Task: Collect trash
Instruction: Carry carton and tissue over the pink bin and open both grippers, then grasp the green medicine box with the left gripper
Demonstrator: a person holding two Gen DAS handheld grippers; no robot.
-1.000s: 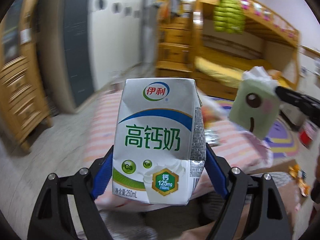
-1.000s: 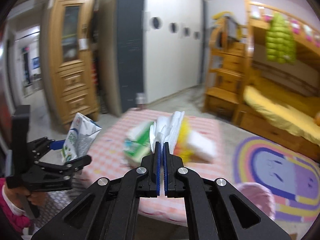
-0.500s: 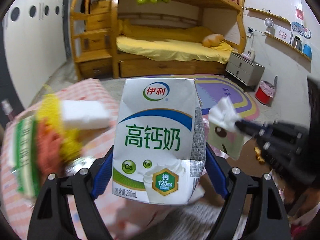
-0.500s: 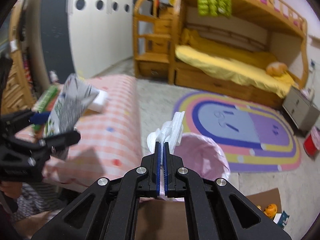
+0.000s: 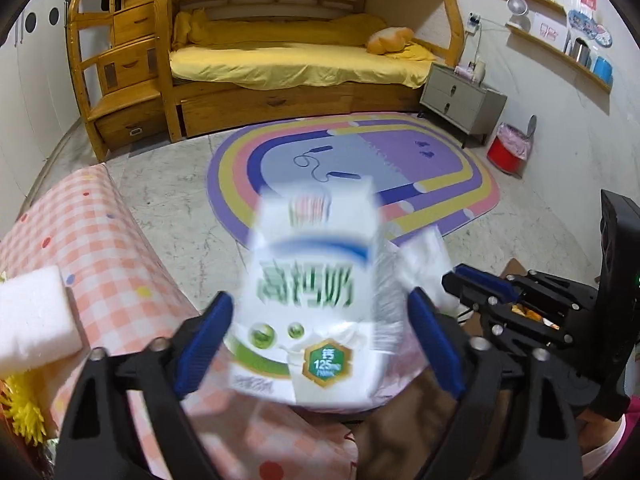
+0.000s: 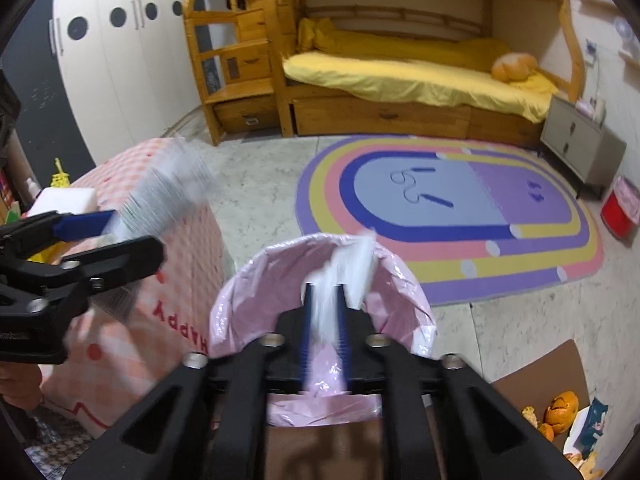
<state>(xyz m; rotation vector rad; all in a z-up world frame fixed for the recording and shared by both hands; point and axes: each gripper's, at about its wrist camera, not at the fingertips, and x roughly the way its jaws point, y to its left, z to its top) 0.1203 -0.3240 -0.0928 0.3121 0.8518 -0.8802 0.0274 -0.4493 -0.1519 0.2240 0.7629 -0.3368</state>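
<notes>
Milk carton: white with green lettering, motion-blurred, at the centre of the left wrist view between the blue pads of my left gripper. The pads stand apart with a gap on either side of the carton; they are not clamped on it. In the right wrist view the same carton is a blurred streak at middle left, beside my left gripper's fingers.

Tissue: white, crumpled, blurred, at the centre of the right wrist view. It sits between the pads of my right gripper, which are parted slightly; I cannot tell whether they touch it.

Bin: lined with a pink bag, open mouth directly below and beyond my right gripper, lower centre of the frame.

Table: covered in pink checked cloth, lower left of the left wrist view; a white foam block lies on it at the far left edge.

Rug: rainbow-banded oval on the floor, centre right.

Bunk bed: wooden with yellow bedding, across the top.

Red bin: right edge, beside a grey nightstand.

Orange peel: lower right corner, on cardboard.
</notes>
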